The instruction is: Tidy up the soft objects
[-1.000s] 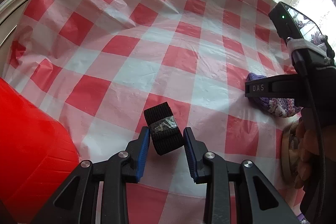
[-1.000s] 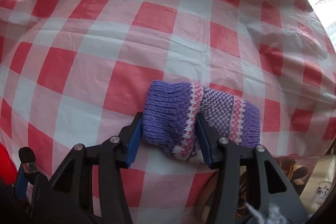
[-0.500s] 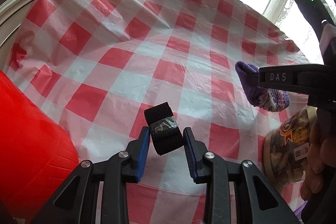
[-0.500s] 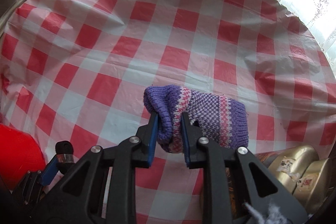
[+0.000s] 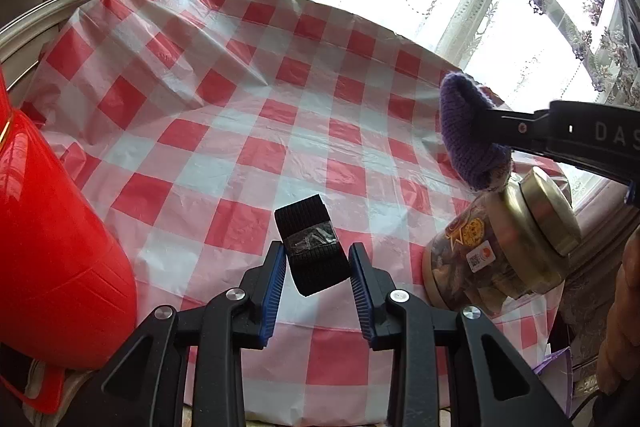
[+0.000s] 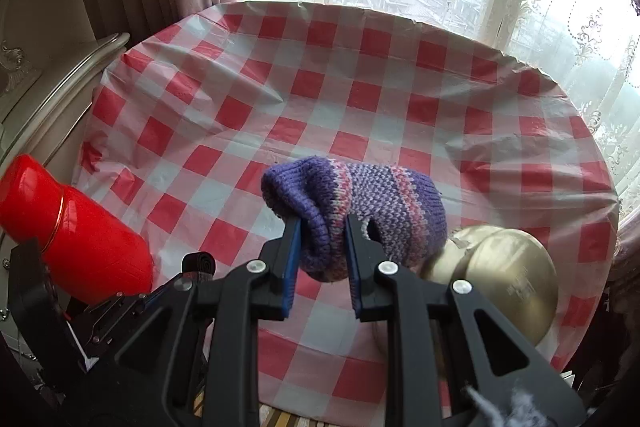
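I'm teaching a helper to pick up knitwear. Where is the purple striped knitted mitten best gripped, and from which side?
Grip the purple striped knitted mitten at its solid purple ribbed cuff, from the open end, as the right gripper does. The cuff bunches thin between the fingers, and the body hangs free.

Both grippers are matte black plastic linkages with flat angular arms. The left gripper (image 5: 318, 267) has silver round-headed screws at its pivots and ribbed blue pads lining its fingers. The right gripper (image 6: 320, 255) matches it, with the same blue pads; seen from the left gripper's camera, its side bears pale letters "DAS".
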{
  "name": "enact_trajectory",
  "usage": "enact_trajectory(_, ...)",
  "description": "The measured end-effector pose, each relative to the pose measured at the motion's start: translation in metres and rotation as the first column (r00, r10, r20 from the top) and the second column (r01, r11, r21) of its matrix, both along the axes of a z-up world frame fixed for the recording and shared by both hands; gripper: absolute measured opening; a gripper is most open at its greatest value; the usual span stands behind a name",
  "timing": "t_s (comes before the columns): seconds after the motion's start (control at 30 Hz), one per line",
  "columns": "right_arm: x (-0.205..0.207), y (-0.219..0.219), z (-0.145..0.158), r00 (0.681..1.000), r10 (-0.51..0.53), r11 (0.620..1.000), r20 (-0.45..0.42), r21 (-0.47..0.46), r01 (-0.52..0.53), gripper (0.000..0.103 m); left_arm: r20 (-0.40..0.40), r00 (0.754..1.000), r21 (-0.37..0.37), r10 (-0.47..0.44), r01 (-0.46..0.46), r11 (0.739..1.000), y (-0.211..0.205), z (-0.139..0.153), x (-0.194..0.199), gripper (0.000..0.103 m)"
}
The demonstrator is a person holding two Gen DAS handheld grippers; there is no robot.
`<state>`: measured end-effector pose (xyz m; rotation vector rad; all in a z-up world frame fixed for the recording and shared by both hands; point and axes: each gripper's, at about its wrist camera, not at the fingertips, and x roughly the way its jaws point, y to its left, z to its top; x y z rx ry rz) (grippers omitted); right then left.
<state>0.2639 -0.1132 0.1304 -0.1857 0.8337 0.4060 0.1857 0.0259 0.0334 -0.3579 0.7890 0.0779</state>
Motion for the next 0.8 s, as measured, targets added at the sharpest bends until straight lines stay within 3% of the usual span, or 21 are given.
enact_trajectory(0.17,-0.028,-0.025,0.013,1.000,-0.019,0.999,0.021,0.031,0.018,0.025,0.022,0.999,0.010,-0.023,0.023,1.000,-0.011,0.009,-0.017,0.034)
enact_trajectory(0.27,-0.041,-0.040,0.018,0.998,-0.047,0.999,0.036,0.022,0.046,0.017,0.025,0.999,0.017,-0.046,0.046,0.999,-0.021,0.013,-0.026,0.034)
enact_trajectory(0.5,-0.070,-0.086,0.023,0.993,-0.118,0.992,0.031,0.042,0.117,0.015,0.045,0.994,0.040,-0.102,0.100,0.994,-0.045,0.024,-0.045,0.034)
enact_trajectory(0.67,-0.087,-0.106,0.011,0.991,-0.133,0.991,-0.009,0.019,0.133,0.014,0.053,0.989,0.036,-0.141,0.139,0.990,-0.061,0.028,-0.058,0.034)
enact_trajectory(0.8,-0.092,-0.094,-0.007,0.995,-0.088,0.996,-0.044,-0.022,0.087,0.016,0.049,0.992,0.015,-0.117,0.116,0.993,-0.054,0.028,-0.065,0.034)
